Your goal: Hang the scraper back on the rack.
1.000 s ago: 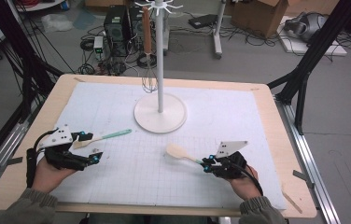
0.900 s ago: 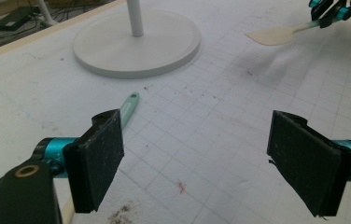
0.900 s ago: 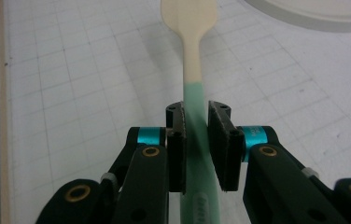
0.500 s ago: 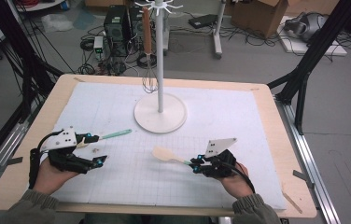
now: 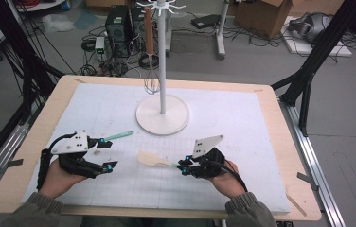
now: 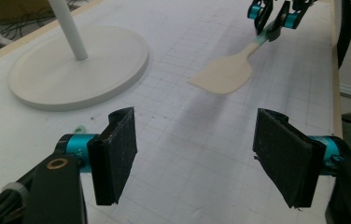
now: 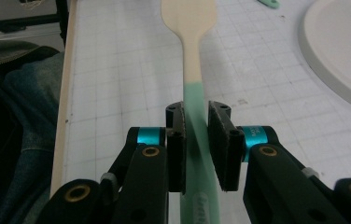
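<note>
Spatula [image 5: 150, 158] is held by its green handle in the right claw [image 5: 182, 167], blade lifted over the near tabletop [image 5: 242, 123]. Left claw [image 5: 106, 153] stands open, its jaws just closing, nothing between them. Hanging on the rack [image 5: 162, 113], beside the whisk [image 5: 150, 52], appears outstanding.

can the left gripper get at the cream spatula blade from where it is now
Probably yes: the left gripper has open, empty jaws, and bare white gridded mat lies between it and the cream spatula blade, which the right gripper holds by its green handle.
</note>
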Demonstrator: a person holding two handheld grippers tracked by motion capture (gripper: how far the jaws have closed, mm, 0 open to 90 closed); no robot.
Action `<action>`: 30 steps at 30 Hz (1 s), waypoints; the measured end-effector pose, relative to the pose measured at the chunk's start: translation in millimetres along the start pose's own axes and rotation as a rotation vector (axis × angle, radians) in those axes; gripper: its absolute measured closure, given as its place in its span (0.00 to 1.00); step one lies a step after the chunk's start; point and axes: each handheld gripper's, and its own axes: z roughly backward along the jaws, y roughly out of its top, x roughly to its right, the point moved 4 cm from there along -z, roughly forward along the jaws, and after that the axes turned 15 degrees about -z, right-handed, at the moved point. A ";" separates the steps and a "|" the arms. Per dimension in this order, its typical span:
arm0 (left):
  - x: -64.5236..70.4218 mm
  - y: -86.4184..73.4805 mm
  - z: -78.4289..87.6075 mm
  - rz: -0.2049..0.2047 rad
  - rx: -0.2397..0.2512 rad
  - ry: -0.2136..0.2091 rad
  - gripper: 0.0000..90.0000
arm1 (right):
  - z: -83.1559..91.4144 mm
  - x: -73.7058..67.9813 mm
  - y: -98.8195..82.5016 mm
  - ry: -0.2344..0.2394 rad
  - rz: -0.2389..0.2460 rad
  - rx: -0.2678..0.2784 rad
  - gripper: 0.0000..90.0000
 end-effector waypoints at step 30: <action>23.9 10.3 -30.0 -0.109 0.000 -0.184 0.51 | -65.2 -33.1 45.9 0.130 0.113 -0.105 0.86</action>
